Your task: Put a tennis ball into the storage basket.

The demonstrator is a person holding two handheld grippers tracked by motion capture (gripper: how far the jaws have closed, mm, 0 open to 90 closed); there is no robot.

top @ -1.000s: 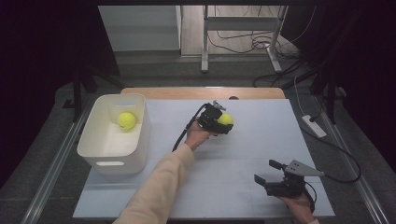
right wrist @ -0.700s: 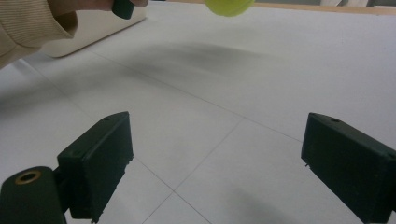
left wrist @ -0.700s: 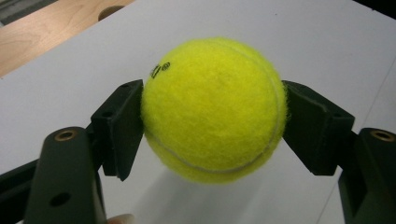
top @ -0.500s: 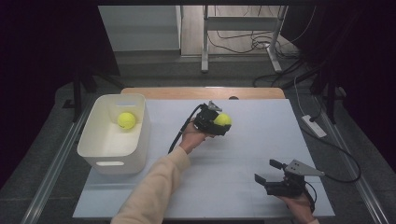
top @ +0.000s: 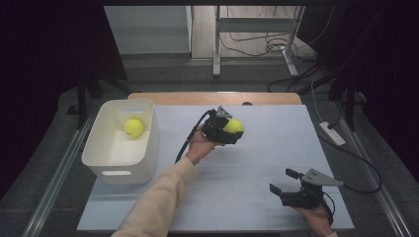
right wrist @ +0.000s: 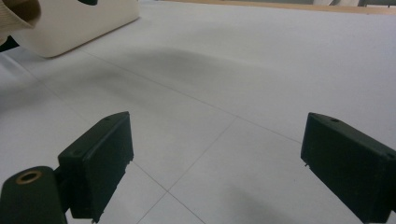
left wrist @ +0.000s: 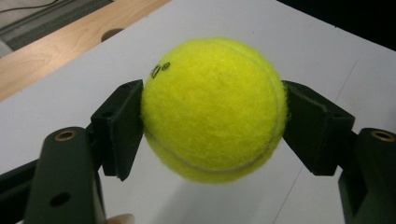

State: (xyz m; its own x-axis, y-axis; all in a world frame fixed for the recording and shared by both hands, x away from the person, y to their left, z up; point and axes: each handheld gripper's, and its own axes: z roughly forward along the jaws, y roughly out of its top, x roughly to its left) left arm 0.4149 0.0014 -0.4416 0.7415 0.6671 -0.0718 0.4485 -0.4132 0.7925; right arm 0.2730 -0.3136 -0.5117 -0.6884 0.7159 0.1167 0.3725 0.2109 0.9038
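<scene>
My left gripper (top: 231, 129) sits just above the middle of the high view, its two jaws pressed against opposite sides of a yellow tennis ball (left wrist: 212, 108) that hangs clear of the white table (top: 257, 163). My right gripper (top: 285, 182) rests at the lower right of that frame with its jaws spread wide and nothing between them. A second tennis ball (top: 133, 127) lies inside the white bin (top: 118, 168) at the left.

Yellow tennis ball held above a pale grey table mat

The left gripper (top: 232, 129) clamps the fuzzy yellow tennis ball (top: 234, 126) near the mat's (top: 247, 163) far middle; a second yellow ball (top: 133, 127) lies in the white plastic bin (top: 118, 170), and the right gripper (top: 285, 181) rests wide apart near the front edge.
</scene>
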